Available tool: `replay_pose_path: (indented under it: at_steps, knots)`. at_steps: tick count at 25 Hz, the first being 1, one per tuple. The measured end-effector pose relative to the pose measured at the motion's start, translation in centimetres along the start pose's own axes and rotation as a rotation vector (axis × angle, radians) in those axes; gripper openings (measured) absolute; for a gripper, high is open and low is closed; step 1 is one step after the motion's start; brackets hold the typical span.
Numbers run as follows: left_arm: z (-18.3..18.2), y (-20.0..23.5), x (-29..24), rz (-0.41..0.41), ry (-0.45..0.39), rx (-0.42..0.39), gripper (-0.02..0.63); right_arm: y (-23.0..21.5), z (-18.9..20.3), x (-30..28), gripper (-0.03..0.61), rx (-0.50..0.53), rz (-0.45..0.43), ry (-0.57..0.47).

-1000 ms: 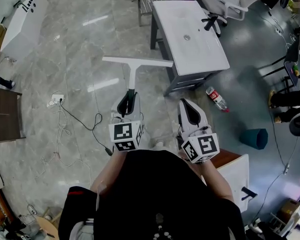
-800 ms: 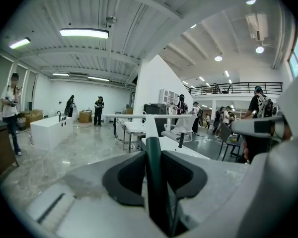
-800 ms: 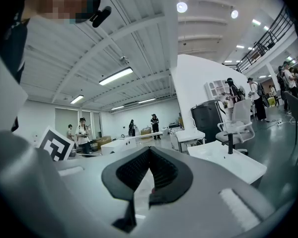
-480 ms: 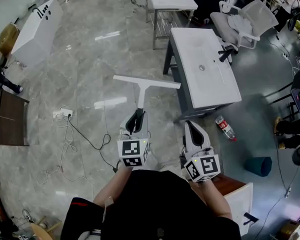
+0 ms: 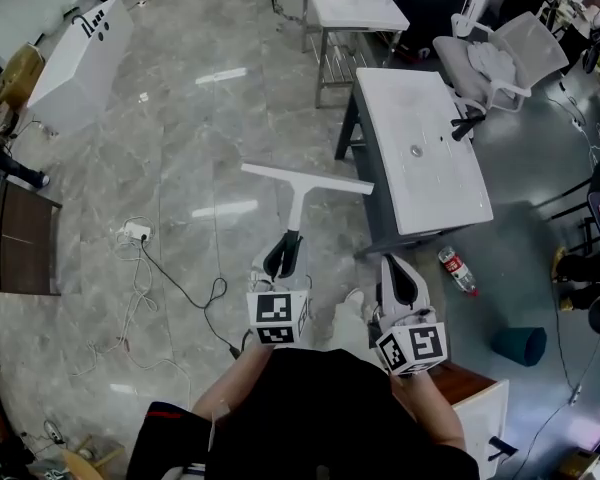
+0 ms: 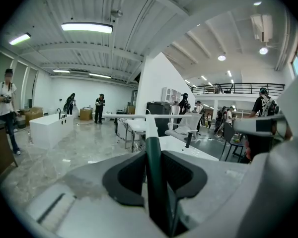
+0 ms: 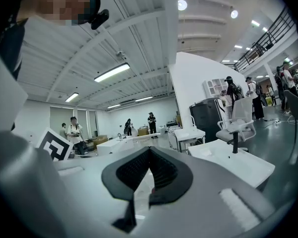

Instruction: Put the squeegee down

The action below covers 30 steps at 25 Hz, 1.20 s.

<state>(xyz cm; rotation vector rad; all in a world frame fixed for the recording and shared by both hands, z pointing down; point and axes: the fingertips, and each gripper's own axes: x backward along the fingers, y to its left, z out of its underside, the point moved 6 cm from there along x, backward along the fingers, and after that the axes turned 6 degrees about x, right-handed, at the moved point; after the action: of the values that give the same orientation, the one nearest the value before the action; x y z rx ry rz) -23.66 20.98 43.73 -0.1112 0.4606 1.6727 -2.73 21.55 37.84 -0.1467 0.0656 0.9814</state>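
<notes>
The left gripper (image 5: 283,258) had its jaws partly closed around the handle of the squeegee (image 5: 298,204), the dark pads pressed against either side of the grip. In the left gripper view the dark green grip ran straight out between the pads of the left gripper (image 6: 152,158), turned into a white neck, and ended in the squeegee's (image 6: 150,124) pale blade, which lay level and crosswise like the bar of a T. From the head view the tool was carried in the air over the marble floor (image 5: 180,128). Its long axis pointed away from the person and leaned slightly to the right, the blade at the far end and set square to the handle. The blade's right tip sat near the corner of the white table (image 5: 425,173) in that view. The right gripper (image 5: 398,274) was beside the left, its jaw tips brought together on nothing; its own view showed the right gripper (image 7: 149,162) empty.
</notes>
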Motion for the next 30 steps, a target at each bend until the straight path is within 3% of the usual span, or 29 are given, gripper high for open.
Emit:
replay_pose_path:
  at_steps: [12,30]
  knots:
    - [-1.8,0.6,-5.7,-0.039,-0.005,0.035,0.106,-2.5,0.0,-6.1,0.002,0.001,-0.064,0.014]
    - [-5.2,-7.4,-21.3,-0.061,0.020,0.030,0.106,-17.9,-2.2,-14.2,0.002,-0.020,-0.115,0.041]
